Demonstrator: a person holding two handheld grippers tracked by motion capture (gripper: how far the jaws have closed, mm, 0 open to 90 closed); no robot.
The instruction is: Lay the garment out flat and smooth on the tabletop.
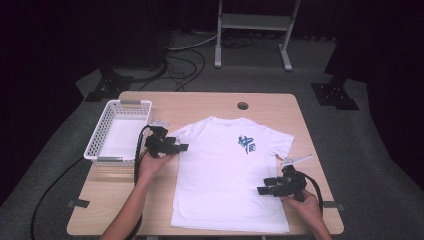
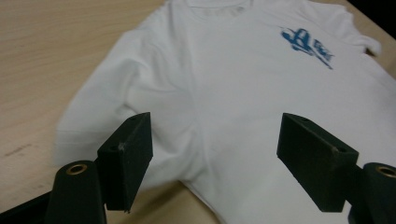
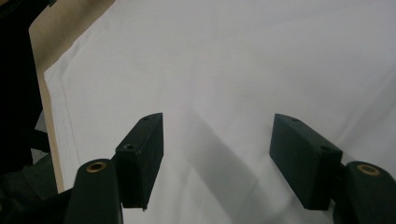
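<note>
White T-shirt (image 1: pixel 227 175) lies flat, front up, on the table (image 1: pixel 310 125), blue print (image 1: pixel 246 144) on the chest. Left gripper (image 1: pixel 182 148) hovers at the shirt's sleeve edge, jaws apart, nothing between them; in the left gripper view the sleeve (image 2: pixel 100 112) sits just ahead of the left-hand jaw, with the shirt body spreading ahead of and under the gap. Right gripper (image 1: pixel 262 190) at the shirt's lower side hem, jaws spread, gripping nothing; plain white cloth (image 3: pixel 233 70) lies under and ahead of them. White basket (image 1: pixel 100 142) sits behind the left gripper, just apart from the sleeve.
</note>
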